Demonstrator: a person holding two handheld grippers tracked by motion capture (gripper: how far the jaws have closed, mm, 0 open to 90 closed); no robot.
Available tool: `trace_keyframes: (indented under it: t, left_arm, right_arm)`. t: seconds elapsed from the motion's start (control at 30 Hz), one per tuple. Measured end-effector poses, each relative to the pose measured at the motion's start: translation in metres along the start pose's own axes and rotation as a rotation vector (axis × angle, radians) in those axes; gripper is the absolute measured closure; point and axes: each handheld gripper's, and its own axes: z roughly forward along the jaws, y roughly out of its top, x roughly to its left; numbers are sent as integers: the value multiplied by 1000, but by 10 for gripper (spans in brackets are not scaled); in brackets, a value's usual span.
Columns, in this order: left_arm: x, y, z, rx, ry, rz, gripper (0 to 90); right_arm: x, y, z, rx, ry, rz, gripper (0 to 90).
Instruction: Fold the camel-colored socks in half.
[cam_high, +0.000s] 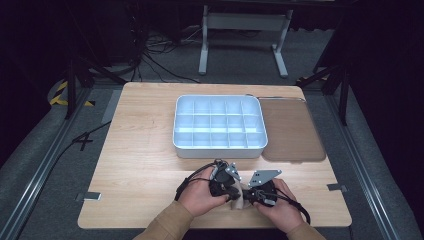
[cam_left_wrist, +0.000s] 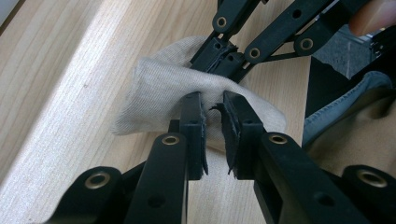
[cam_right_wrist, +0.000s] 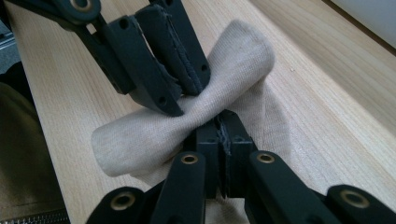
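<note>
Here, beige cloth (bunched) pinched near the table front edge, open wood beyond.

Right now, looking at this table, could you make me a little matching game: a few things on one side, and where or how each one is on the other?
Things:
1. beige cloth
2. white divided tray
3. brown mat
4. right gripper

States:
A. lies flat, right of the tray
B. rolled up, pinched by both grippers
C. stands mid-table, its compartments bare
D. jaws shut on the cloth

Pairs: 1-B, 2-C, 3-A, 4-D
</note>
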Motion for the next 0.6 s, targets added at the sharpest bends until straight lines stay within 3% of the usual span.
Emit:
trace_keyframes:
  t: [0.3, 0.47, 0.6]
  left_arm:
    - [0, -1, -3, -10, -5, -4, 769]
    - [0, -2, -4, -5, -9, -2, 765]
    - [1, -2, -4, -7, -8, 0, 763]
  right_arm:
    - [0, 2, -8, 3, -13, -6, 852]
    - [-9, 3, -30, -33, -12, 40, 835]
    - [-22, -2, -46, 17, -62, 84, 845]
